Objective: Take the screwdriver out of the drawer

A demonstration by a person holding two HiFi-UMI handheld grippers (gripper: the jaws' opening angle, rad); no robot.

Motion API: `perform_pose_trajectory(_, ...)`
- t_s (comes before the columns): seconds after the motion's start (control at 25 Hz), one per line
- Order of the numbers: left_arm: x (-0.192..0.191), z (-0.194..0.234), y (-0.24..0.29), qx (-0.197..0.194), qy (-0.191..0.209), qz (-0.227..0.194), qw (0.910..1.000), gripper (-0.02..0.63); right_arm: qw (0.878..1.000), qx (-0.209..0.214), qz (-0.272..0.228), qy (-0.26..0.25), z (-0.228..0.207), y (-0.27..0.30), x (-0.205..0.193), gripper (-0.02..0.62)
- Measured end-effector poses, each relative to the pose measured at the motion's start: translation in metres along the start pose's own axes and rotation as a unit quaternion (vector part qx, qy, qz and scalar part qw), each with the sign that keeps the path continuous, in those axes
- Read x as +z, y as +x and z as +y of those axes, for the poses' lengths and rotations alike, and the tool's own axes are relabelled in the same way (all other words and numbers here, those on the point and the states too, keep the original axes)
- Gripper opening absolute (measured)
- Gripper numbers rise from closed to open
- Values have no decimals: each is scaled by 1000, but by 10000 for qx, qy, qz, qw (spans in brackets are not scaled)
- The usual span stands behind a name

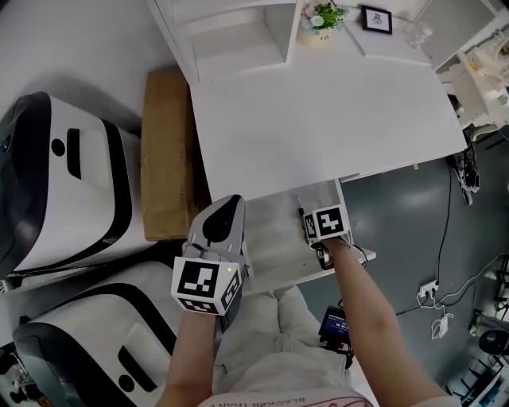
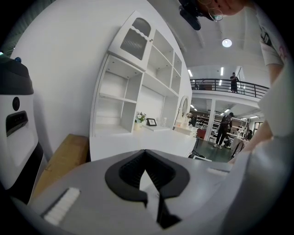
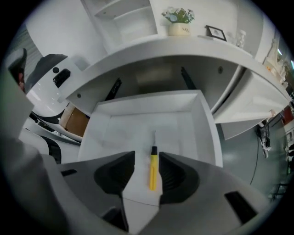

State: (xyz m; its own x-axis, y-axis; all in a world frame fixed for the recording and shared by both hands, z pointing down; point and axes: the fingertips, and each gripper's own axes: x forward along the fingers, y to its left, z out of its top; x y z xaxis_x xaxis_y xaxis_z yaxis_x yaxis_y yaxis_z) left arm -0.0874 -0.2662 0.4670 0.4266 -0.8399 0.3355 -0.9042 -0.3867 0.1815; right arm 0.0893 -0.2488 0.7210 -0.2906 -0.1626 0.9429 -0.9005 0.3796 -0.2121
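Observation:
The drawer [image 1: 274,238] under the white desk stands pulled out. On its white floor [image 3: 133,126] lies a screwdriver [image 3: 153,170] with a yellow handle and a thin shaft pointing to the back; its shaft [image 1: 300,208] shows in the head view. My right gripper [image 3: 147,161] points steeply down into the drawer [image 1: 316,235]. Its jaws stand apart with the handle between them, nearer the right jaw, and no pad presses on it. My left gripper [image 1: 233,202] hovers by the drawer's left side. It is shut with nothing held [image 2: 146,153].
A flower pot [image 1: 322,20] and a small picture frame [image 1: 376,19] stand at the back of the desk top [image 1: 318,103]. A cardboard box [image 1: 167,151] and two white-and-black machines [image 1: 64,175] are on the left. Cables and a socket strip [image 1: 429,290] lie on the grey floor, right.

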Motion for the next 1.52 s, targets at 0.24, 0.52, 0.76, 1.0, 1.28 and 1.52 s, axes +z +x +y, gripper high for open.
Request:
perform_pose_trajectory(0.24,-11,0,0,-2,27,130,9999,3,9990,10,440,117,-7,33,-16,169)
perform_pose_trajectory(0.52,-20,0,5,-23,127,282,9995,3,9966,11,807,136,-9,61,-28,161)
perform_pose_trajectory(0.76,-31,5,6,-7,147,431,9990,3,9940,-179,1075,-63,-10,76,-40,160)
perform_pose_trajectory(1.0,-32,6,8,33,105,437,9990,3,9921,-522,1055,-433,-15,78,-36,109)
perform_pose_trajectory(1.28,-30,-8,13,-119,168,427,9989,3,9910,-579,1118,-463,-19,73,-41,81)
perform_pose_trajectory(1.52,-21,-18,10,-163,189,341,9991,3,9913,-390,1028,-728,-14,56,-39,81)
